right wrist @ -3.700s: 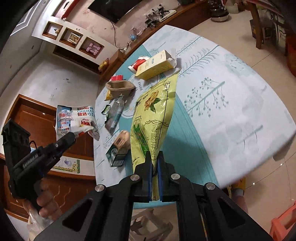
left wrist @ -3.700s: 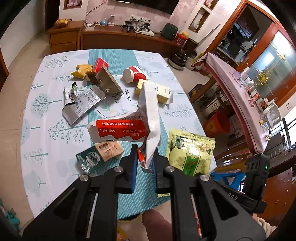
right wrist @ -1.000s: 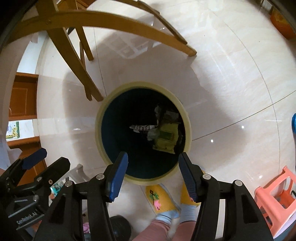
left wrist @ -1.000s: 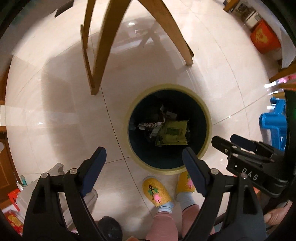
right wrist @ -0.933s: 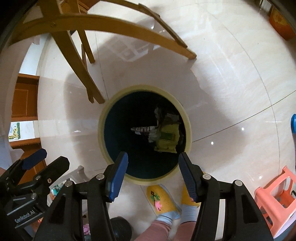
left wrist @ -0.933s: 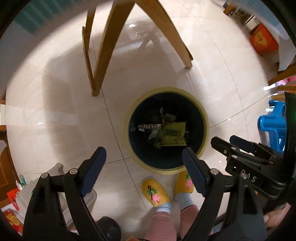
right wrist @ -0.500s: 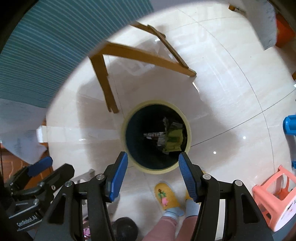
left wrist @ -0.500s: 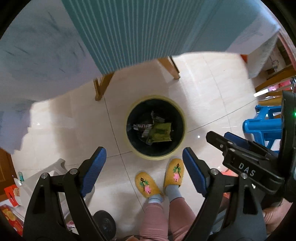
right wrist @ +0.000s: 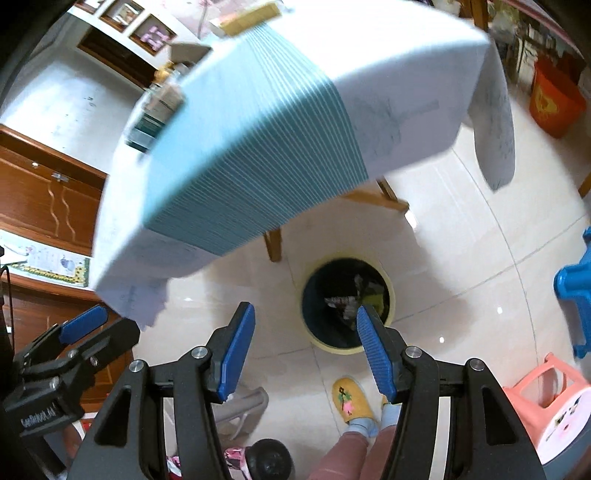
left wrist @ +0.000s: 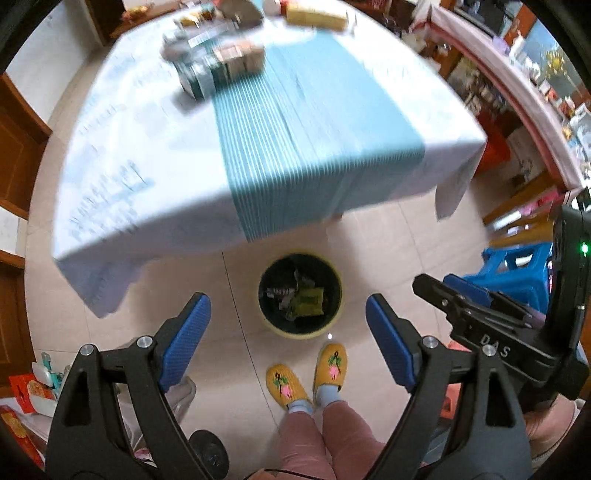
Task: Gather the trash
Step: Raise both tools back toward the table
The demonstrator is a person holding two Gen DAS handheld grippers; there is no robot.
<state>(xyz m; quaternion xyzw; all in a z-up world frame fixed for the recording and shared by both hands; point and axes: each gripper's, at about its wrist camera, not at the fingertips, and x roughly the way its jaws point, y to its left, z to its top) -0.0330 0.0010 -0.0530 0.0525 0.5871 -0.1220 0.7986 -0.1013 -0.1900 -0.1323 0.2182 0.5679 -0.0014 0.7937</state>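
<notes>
A round yellow-rimmed trash bin (left wrist: 334,328) stands on the floor below the table edge; it also shows in the right wrist view (right wrist: 391,295). Inside lie a green snack bag (left wrist: 308,301) and crumpled wrappers (right wrist: 343,304). My left gripper (left wrist: 288,334) is open and empty, high above the bin. My right gripper (right wrist: 304,349) is open and empty too. More trash lies blurred on the table (left wrist: 147,147): a small box (left wrist: 240,55), a flattened packet (left wrist: 192,79) and a yellow carton (left wrist: 317,14).
The table's cloth (right wrist: 406,74) hangs over the edge near the bin. My feet in yellow slippers (left wrist: 306,376) stand beside the bin. A blue stool (left wrist: 517,262), a pink stool (right wrist: 546,398) and an orange bucket (right wrist: 554,99) stand to the right.
Both grippers have risen from close over the bin to table height and tilted up, so the tabletop has come into view. Both stay open and empty.
</notes>
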